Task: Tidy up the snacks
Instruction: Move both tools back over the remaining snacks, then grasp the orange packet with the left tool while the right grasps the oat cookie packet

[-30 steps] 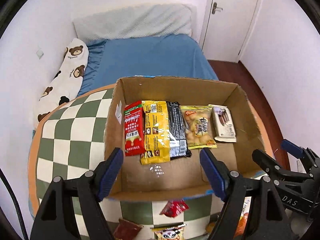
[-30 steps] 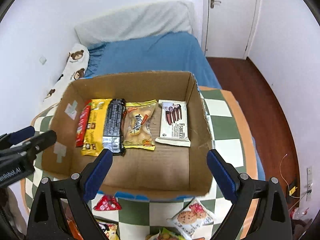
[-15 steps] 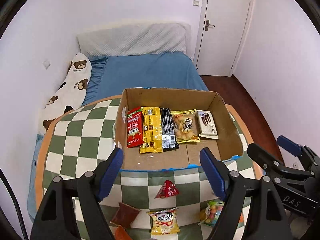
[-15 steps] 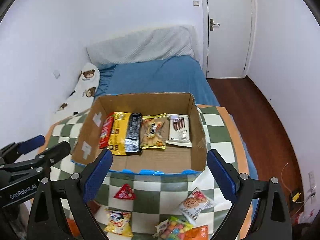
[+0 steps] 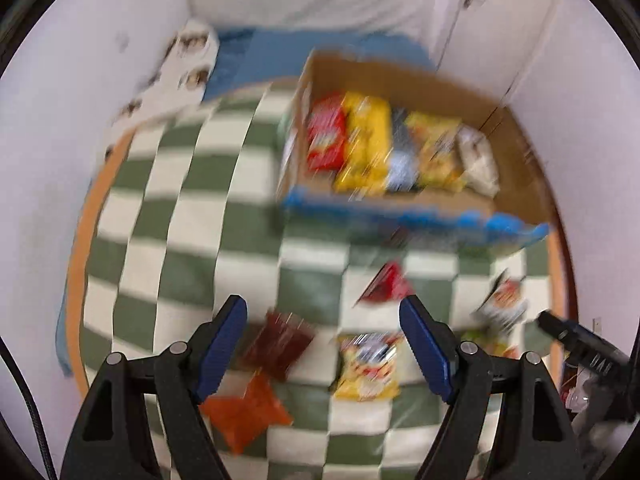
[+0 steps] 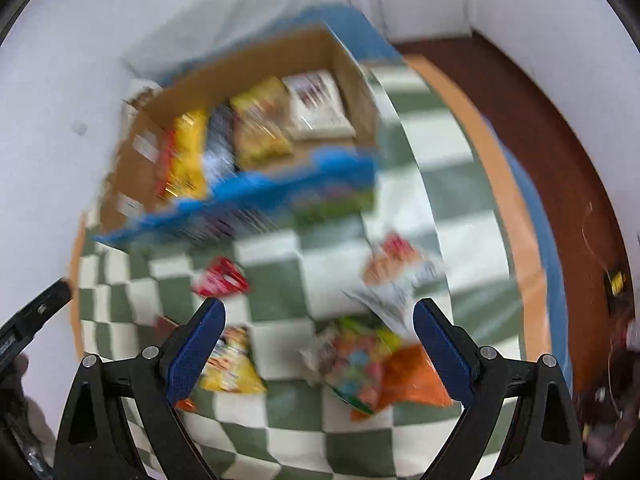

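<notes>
Left claw [image 5: 322, 344] and right claw [image 6: 318, 346], both spread and empty, above loose snack packets on the checkered desk [image 5: 168, 216]. Yellow packet [image 5: 368, 366], at 6 o'clock from the box [image 5: 516, 160]: probably light, crinkly, slippery; pinch a sealed end. Long axis 12-to-6.

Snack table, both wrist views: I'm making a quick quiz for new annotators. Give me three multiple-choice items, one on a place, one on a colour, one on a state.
1. Where does the red triangular packet lie?
A. In the cardboard box
B. On the checked cloth in front of the box
C. Between the right gripper's fingers

2. What colour is the tape along the box's near edge?
A. Blue
B. Red
C. Silver

3. How is the left gripper?
A. Shut on a packet
B. Open, holding nothing
C. Inside the box

Answers: 1 B, it sits on the cloth below the box. 2 A, the edge strip is blue. 3 B, its fingers stand apart above the cloth.
</notes>
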